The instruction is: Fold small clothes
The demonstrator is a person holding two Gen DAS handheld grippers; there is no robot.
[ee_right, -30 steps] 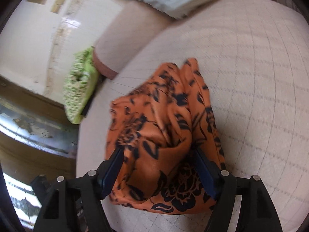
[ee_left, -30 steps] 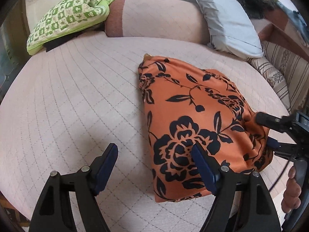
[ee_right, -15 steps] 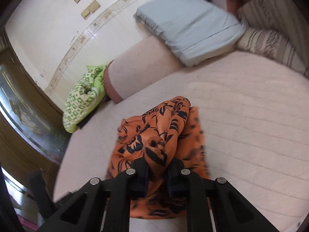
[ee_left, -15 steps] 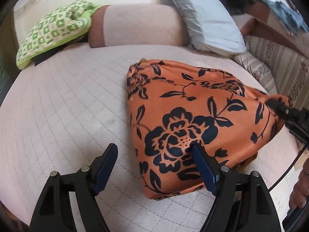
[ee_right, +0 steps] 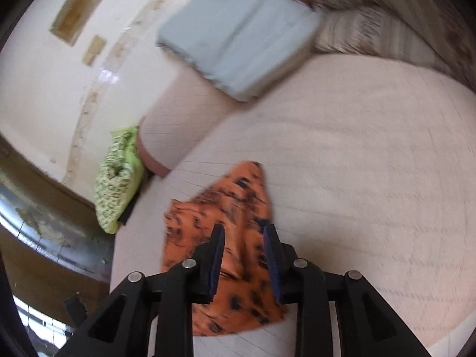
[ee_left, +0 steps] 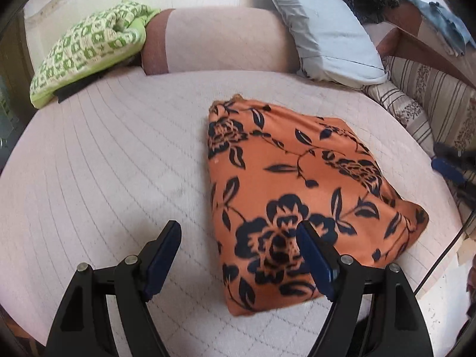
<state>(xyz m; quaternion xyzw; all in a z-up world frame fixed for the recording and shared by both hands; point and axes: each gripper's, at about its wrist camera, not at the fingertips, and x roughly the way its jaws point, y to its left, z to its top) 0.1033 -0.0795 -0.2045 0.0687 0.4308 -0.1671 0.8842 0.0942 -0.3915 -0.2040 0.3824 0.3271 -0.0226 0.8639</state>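
An orange cloth with black flowers (ee_left: 297, 184) lies folded and flat on the pale quilted bed (ee_left: 104, 163). My left gripper (ee_left: 236, 229) hovers open over the cloth's near left edge; its right finger overlaps the cloth in the picture and nothing is between its pads. My right gripper (ee_right: 244, 229) has its jaws opening. It is drawn back above the orange cloth (ee_right: 232, 205), which shows through the gap, and the pads do not press on it. In the left wrist view the right gripper (ee_left: 446, 168) is a blur at the far right, clear of the cloth.
A green checked pillow (ee_left: 89, 47) and a pink bolster (ee_left: 220, 41) lie at the head of the bed. A grey-blue pillow (ee_left: 327, 29) and a striped cushion (ee_left: 416, 101) line the right side. A thin cable (ee_left: 440, 255) hangs by the bed's right edge.
The right gripper shut on the cloth's edge, drew it out, then let go and pulled back and up. The cloth now lies flat. The left gripper stayed open, hardly moving.
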